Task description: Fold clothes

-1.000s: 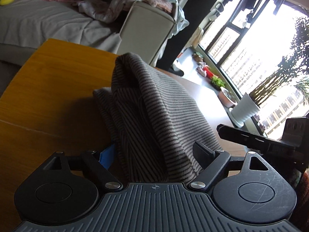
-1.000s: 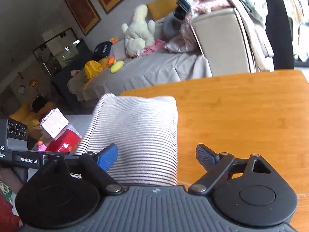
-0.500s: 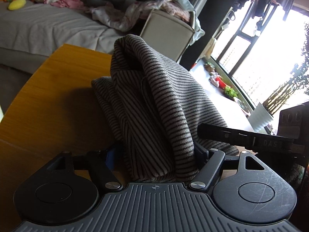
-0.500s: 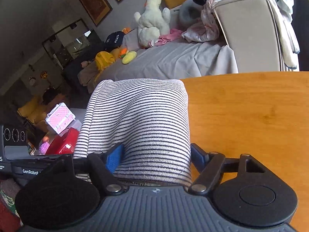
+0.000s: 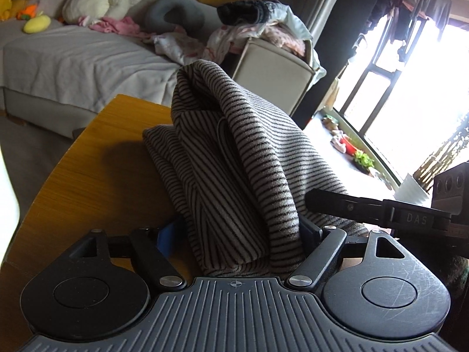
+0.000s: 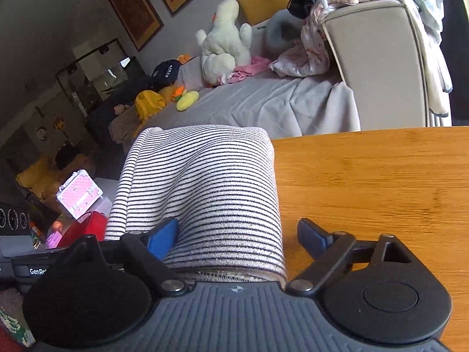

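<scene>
At table's near edge striped garment point(image 6: 202, 196) lies folded – right claw point(image 6: 237, 234) opening, pads clear; left claw point(image 5: 237, 231) opening, cloth between – back both straight out so fold stays put

grey sofa point(image 5: 73, 61), bright window point(image 5: 410, 88), framed pictures point(image 6: 133, 6)

Both wrist cameras sit close behind their fingers, looking slightly downward; the 2 views share the striped knit garment point(image 5: 234, 158) point(image 6: 202, 187), orange wooden table point(image 5: 96, 158) point(image 6: 381, 182) and grey-covered sofa point(image 5: 73, 61) point(image 6: 263, 102).
</scene>
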Demonstrator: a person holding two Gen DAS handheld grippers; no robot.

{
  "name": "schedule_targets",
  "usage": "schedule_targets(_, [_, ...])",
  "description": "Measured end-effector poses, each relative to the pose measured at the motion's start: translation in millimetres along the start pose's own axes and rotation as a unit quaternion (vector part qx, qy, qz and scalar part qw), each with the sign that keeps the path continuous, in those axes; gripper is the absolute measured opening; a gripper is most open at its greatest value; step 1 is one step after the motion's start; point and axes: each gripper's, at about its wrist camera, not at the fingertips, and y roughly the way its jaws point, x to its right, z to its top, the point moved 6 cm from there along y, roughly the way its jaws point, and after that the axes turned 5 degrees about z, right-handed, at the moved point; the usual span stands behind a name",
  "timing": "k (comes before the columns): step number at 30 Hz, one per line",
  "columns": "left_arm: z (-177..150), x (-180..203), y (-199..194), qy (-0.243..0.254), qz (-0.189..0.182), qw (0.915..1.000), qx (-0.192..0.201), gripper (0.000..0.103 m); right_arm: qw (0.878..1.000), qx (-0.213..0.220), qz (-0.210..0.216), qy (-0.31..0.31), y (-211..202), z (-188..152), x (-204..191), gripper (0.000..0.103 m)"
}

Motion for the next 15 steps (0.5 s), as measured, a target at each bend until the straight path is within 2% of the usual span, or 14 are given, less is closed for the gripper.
schedule_targets(5, [-26,6,-28,-0.023,0.009,0.9993,0.029,0.091,0.999,0.024,-0.032,0.017,-32,-17,1,0.103])
schedule_targets(9, [-51,26,-52,0.002,0.022,0.9995,0.023,0.097,0.996,0.041,-0.075,0.033,-69,-39,1,0.103])
schedule_targets(11, [-64,38,-63,0.021,0.043,0.9987,0.018,0.100,0.993,0.046,-0.100,0.036,-90,-51,0,0.103])
schedule_targets(15, [-82,57,-73,0.063,0.125,0.9901,0.002,0.103,0.984,0.019,-0.175,-0.003,-118,-75,-9,0.103])
